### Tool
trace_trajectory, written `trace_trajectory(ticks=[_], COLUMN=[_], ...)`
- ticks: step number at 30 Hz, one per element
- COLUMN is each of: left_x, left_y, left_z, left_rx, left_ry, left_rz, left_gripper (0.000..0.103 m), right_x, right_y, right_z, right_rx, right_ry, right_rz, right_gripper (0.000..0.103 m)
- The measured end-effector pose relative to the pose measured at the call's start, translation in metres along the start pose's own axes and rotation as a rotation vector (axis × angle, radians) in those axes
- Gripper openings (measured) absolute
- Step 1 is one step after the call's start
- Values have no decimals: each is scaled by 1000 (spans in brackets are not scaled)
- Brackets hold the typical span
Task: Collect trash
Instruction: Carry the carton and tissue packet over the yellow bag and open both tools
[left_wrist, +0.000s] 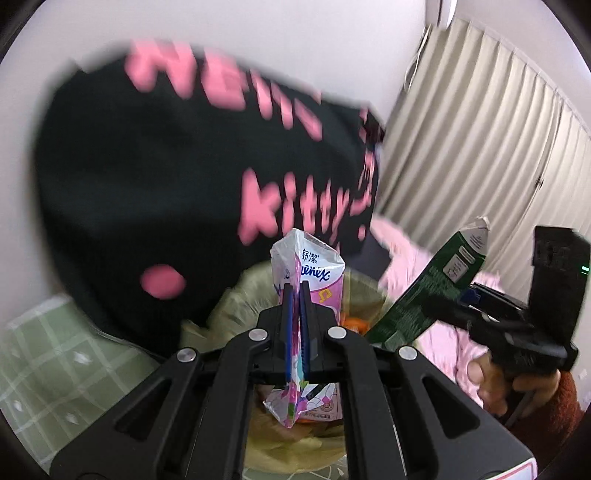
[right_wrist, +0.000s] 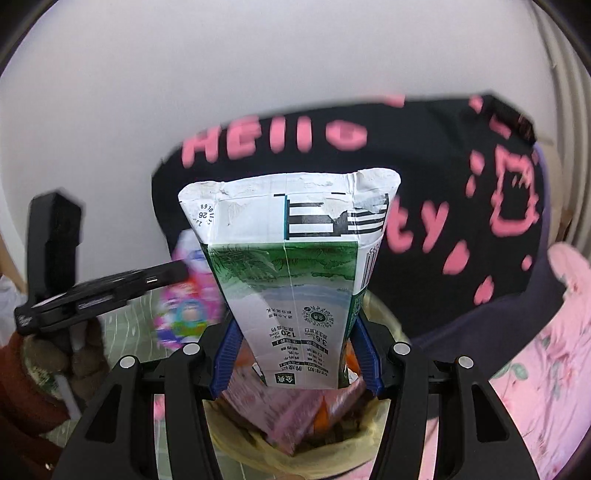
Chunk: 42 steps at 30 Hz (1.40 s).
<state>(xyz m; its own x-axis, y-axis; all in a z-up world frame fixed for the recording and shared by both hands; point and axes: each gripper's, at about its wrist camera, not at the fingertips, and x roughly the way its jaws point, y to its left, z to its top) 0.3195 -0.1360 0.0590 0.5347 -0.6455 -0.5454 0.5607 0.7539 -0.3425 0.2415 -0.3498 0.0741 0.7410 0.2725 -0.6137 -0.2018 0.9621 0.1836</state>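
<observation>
My left tool (left_wrist: 295, 295) pinches flat tissue wrapper (left_wrist: 308, 266); my right tool (right_wrist: 293, 354) clamps wide milk carton (right_wrist: 291, 280). Both held over lined bin (right_wrist: 376, 428), ready for dropping.

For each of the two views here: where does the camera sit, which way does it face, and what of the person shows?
Left wrist: sits behind the left tongs, facing down-forward at the tissue pack they pinch; the person's right hand shows.
Right wrist: sits behind the right tongs, facing the milk carton between them; the left hand shows.
Shared: the lined bin, black Hello Kitty fabric, each other's tongs.
</observation>
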Motion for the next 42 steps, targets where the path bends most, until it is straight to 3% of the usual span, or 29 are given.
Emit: trace_trajectory(ticks=[5, 10, 17, 25, 32, 36, 39, 42], left_x=[51, 54, 49, 55, 78, 75, 77, 71], left_y=[0, 0, 8, 21, 28, 38, 48, 53], left_z=[-17, -28, -30, -3, -7, -10, -4, 0], left_rx=[9, 37, 50, 37, 45, 7, -46, -67], left_ry=[129, 161, 177, 150, 281, 294, 296, 287], left_rz=[93, 129, 39, -166, -230, -234, -235, -227], left_gripper=[3, 3, 3, 3, 3, 3, 9, 27], right_x=[43, 58, 46, 36, 48, 53, 56, 57], right_y=[-8, -5, -3, 4, 11, 14, 15, 12], right_z=[-22, -33, -31, -26, -27, -30, -31, -30], right_rx=[-19, -39, 100, 165, 184, 178, 175, 191], right_ry=[134, 176, 152, 134, 166, 192, 200, 191], right_rz=[25, -2, -55, -180, -237, -248, -248, -241], right_gripper=[52, 52, 52, 52, 52, 52, 53, 53])
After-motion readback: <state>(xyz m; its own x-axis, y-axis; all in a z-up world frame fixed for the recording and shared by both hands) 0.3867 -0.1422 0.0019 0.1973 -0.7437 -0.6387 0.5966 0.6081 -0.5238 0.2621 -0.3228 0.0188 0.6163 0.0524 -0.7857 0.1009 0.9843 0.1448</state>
